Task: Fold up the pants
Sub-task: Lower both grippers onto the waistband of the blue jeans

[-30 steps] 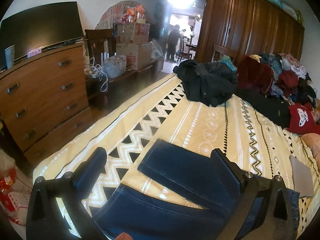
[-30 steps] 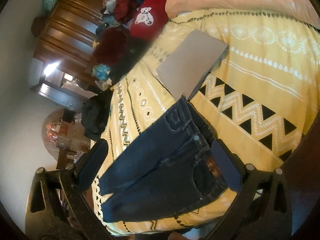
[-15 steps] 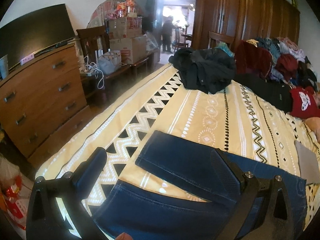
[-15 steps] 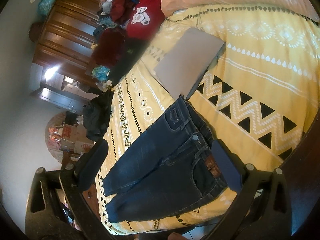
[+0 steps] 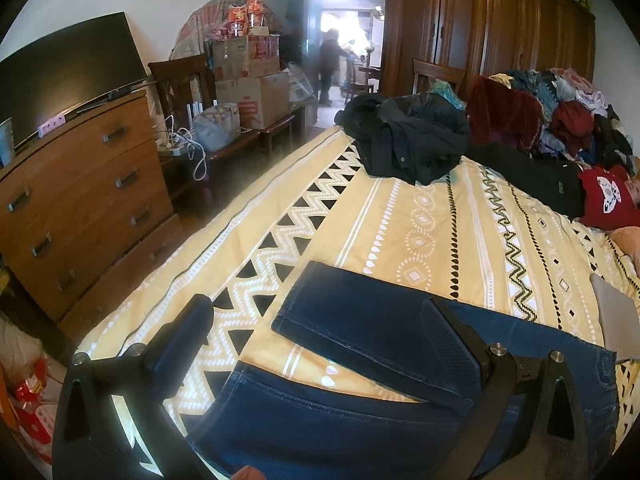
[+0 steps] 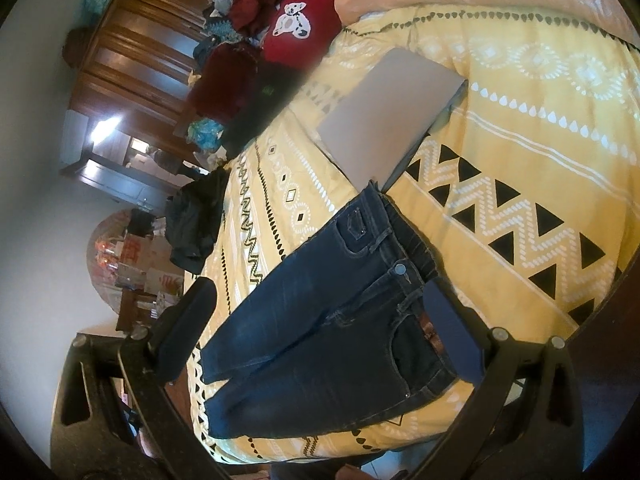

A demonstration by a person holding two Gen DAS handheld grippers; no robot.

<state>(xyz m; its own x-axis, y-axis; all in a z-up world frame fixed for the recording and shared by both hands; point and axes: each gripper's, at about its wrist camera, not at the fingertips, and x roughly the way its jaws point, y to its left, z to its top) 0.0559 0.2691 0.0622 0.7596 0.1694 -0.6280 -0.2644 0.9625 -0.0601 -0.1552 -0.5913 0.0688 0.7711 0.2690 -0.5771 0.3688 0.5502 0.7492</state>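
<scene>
Two grippers, left gripper (image 5: 316,332) and right gripper (image 6: 320,312), hover spread wide and empty above dark jeans (image 6: 320,320) lying flat, unfolded on the yellow bedspread (image 6: 520,184), waistband toward 2 o'clock. Folding seems unstarted; next, pinch a leg hem and the waistband.

Left gripper (image 5: 320,328), right gripper (image 6: 320,312): jaws spread wide, holding nothing.

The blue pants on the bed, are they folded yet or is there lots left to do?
Done: the jeans lie spread flat on the yellow bedspread, legs apart, waistband near the grey laptop. In hand: nothing. The left gripper hangs open over the leg ends, and the right gripper hangs open over the waist. Left: every fold, since no fold shows yet. A likely start is laying one leg onto the other.
</scene>
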